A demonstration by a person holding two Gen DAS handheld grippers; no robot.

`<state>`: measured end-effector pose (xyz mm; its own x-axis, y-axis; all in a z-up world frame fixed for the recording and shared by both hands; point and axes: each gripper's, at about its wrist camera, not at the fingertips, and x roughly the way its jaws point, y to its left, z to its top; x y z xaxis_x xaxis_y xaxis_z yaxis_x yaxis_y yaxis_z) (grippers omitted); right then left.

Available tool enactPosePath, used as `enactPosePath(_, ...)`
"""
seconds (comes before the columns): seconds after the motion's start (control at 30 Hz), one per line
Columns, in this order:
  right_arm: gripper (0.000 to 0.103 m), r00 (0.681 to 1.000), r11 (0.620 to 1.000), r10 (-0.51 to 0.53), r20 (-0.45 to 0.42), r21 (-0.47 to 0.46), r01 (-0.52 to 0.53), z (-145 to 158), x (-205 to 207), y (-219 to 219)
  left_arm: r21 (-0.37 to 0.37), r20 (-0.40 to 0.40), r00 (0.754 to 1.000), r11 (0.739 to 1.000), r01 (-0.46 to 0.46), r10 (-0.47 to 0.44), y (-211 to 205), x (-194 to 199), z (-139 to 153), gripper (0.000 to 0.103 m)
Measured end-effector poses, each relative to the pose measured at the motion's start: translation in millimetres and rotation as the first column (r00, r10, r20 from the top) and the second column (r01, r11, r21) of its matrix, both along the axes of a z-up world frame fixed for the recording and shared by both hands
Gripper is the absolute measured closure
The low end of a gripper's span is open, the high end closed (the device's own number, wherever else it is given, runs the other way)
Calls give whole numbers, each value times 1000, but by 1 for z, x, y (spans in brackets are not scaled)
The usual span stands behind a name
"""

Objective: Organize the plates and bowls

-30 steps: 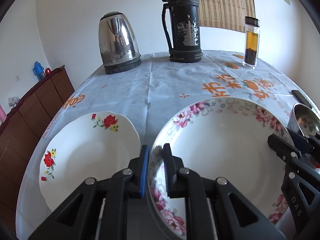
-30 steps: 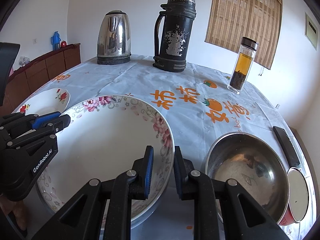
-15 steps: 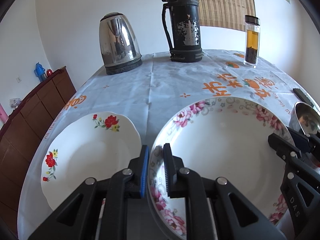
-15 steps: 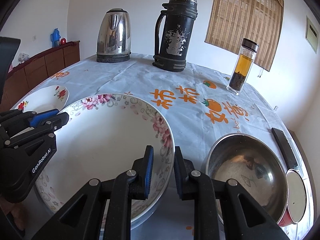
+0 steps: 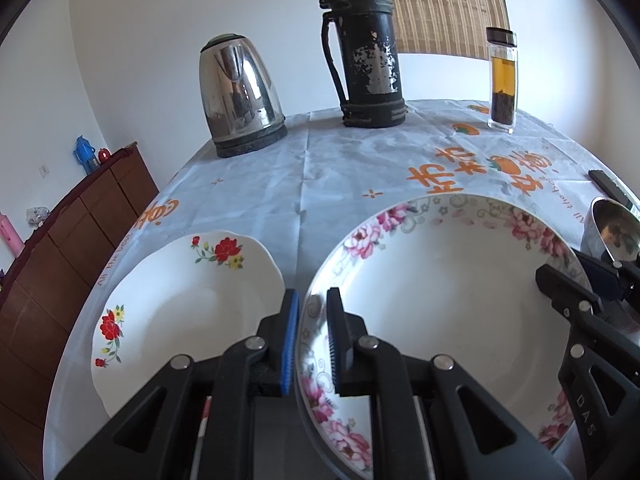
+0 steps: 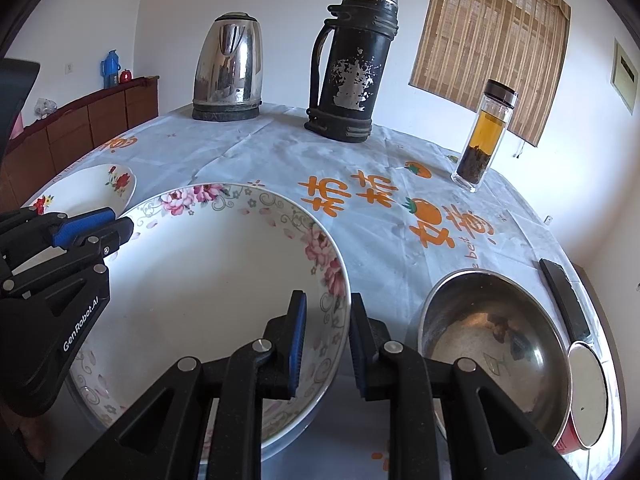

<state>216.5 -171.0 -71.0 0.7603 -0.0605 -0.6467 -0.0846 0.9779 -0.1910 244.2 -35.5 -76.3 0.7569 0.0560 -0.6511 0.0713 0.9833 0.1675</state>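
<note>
The left gripper (image 5: 312, 328) is clamped on the near left rim of the large pink-flowered bowl (image 5: 440, 300), one pad inside and one outside. The right gripper (image 6: 326, 336) straddles the bowl's right rim with its jaws narrow; whether its pads press the rim cannot be told. Seen from the right wrist, the left gripper's black body reads "GenRobot.AI"; from the left wrist, the right gripper's body shows the letters "DAS".

The bowl lies directly between the two grippers, resting on the table's pale printed cloth (image 6: 248, 148). Just left of the left gripper sits a smaller white plate with red flowers (image 5: 188, 304), close beside the bowl. Just right of the right gripper stands a steel bowl (image 6: 492, 356), and past it a red tin with a metal lid (image 6: 584, 396) and a dark flat bar (image 6: 564, 300).

The cloth carries large orange characters, orange fruit and small English text, partly legible as "All the best". Beyond stand a steel kettle (image 5: 240, 96), a worn black flask (image 5: 368, 52) and a glass tea bottle (image 6: 484, 136).
</note>
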Motion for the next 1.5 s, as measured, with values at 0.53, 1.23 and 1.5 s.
enactPosePath(0.53,78,999,999,2,37,-43,0,2,-5,6,-7,18,1000,1000,18,-17,-1,-3,3,83)
enactPosePath(1.23,77,993,994,85,78,-81,-79,5,-15,21,-33,64,998,999,-25,27,14,-13,12,36)
enactPosePath(1.5,77,989,995,96,116,-10,-95,11,-20,12,-59,85,996,998,-20,25,33,-23,38,30)
